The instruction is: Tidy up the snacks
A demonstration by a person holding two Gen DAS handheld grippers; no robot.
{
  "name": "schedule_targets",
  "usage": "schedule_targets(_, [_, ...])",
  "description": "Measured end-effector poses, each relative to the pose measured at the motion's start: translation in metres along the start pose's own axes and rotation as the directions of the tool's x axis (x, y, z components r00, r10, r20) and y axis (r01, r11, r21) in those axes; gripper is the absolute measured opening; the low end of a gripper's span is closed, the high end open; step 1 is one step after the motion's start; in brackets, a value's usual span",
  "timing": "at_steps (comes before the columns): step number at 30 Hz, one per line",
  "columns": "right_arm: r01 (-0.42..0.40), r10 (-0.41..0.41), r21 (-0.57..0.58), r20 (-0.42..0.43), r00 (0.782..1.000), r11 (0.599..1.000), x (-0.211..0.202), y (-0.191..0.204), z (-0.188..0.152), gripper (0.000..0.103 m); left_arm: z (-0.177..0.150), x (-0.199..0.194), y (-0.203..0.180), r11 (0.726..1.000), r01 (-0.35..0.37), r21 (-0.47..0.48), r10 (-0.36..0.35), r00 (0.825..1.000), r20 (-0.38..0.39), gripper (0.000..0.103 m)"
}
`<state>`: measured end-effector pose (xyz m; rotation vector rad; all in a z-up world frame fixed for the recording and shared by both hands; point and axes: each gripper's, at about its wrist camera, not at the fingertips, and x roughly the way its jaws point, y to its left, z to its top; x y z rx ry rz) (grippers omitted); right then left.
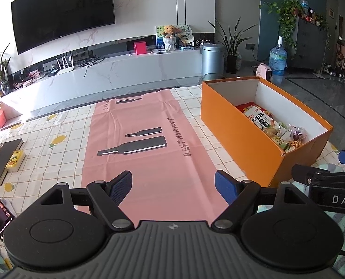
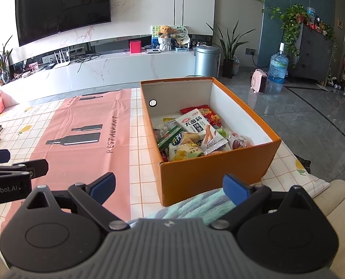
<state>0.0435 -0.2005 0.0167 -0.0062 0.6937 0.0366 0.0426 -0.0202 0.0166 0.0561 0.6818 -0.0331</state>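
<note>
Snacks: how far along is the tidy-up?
Looks nearly done: the snack packets all sit inside the orange box, and none show on the pink mat. Nothing is in hand: the left tool and right tool are both open and empty. No loose snacks remain in view.

The orange box (image 1: 242,137) wall hides most snack packets (image 1: 272,125); lower packets lie buried.
</note>
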Motion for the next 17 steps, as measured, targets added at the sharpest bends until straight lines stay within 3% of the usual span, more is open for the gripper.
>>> schedule_targets(17, [-0.007, 0.007, -0.019, -0.002, 1.0, 1.0, -0.0019, 0.0064, 0.0017, 0.096, 0.0005, -0.0053, 0.0052, 1.0, 0.004, -0.021, -0.003, 1.0, 0.009, 0.094])
